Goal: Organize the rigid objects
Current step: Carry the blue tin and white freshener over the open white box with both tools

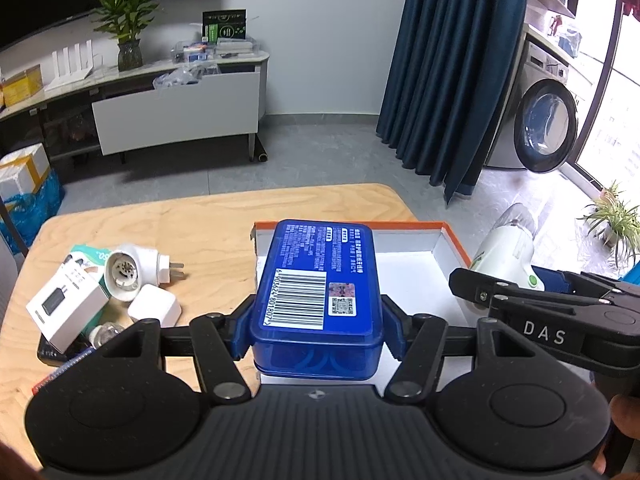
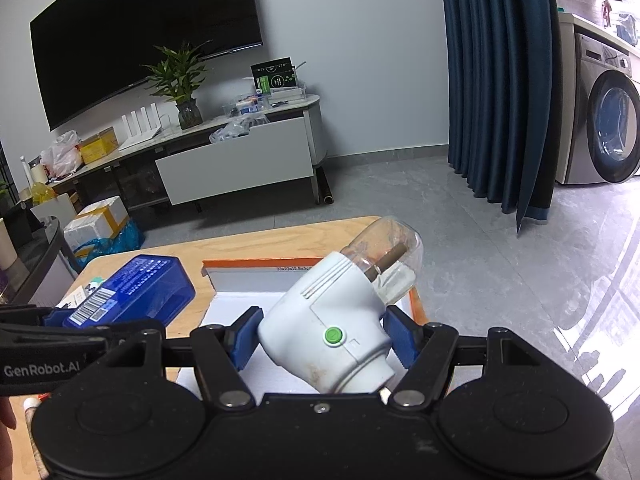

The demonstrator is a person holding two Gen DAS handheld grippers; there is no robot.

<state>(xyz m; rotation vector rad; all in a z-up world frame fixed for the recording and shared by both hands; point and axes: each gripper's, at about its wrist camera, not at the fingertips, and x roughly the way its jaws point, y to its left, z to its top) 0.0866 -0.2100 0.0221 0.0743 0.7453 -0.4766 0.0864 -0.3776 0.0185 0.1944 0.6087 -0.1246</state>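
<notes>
- The blue plastic case is clamped in the left gripper, above the orange-rimmed box.
- The white plug adapter is pinched by the right gripper, also above it.
- Each should be lowered flat, kept apart, and released only once rested.

Glossy translucent plastic blue case, matt wood-grain table, smooth white plastic plug.
</notes>
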